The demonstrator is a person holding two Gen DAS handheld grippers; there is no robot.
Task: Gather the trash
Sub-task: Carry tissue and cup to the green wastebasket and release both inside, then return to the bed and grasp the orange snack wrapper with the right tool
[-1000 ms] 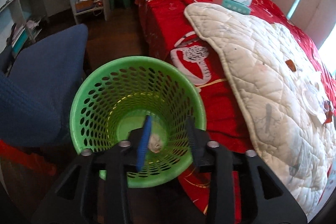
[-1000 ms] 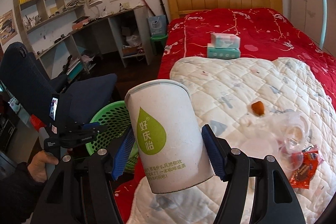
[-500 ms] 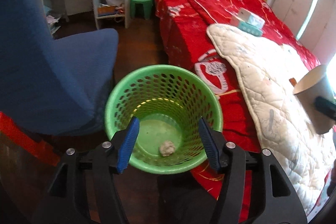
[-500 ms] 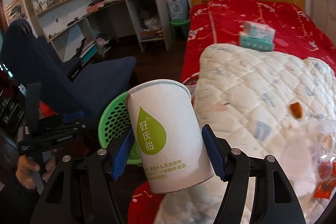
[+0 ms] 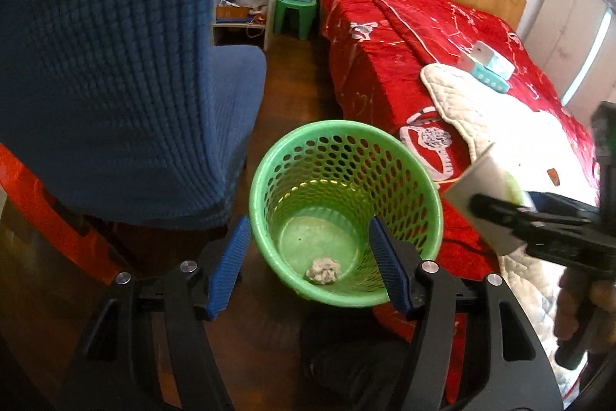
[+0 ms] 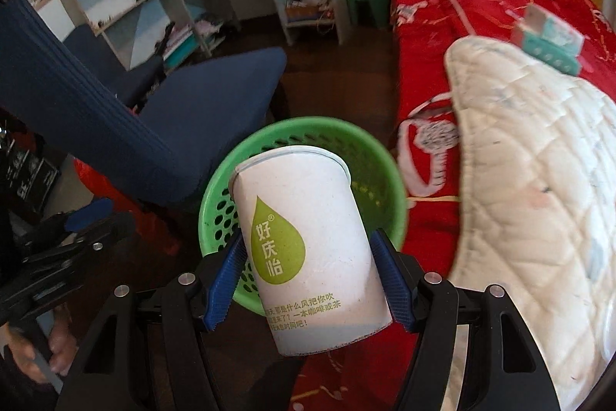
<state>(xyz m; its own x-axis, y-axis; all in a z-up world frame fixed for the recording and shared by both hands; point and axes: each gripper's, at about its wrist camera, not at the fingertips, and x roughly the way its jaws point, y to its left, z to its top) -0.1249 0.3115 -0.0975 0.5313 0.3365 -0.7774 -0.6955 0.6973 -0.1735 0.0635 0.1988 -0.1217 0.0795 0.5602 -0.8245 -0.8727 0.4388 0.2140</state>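
A green perforated trash basket point(image 5: 408, 156) stands on the floor beside the bed, with a crumpled paper ball point(image 5: 322, 269) at its bottom. My left gripper point(image 5: 308, 272) is open and empty, its blue pads on either side of the basket's near rim. My right gripper point(image 6: 311, 286) is shut on a white paper cup point(image 6: 308, 257) with a green drop logo, held tilted over the basket point(image 6: 215, 195). The cup point(image 5: 485, 195) and right gripper also show at the right of the left wrist view.
A blue office chair point(image 5: 115, 83) stands close left of the basket. The red bed point(image 5: 423, 37) with a white quilted pad point(image 6: 539, 180) is on the right, tissue boxes point(image 5: 489, 64) on it. A green stool point(image 5: 294, 14) and desk shelves stand behind.
My left gripper opened and pulled back from inside the basket to its near rim. My right gripper carried the cup from above the bed leftward to over the basket.
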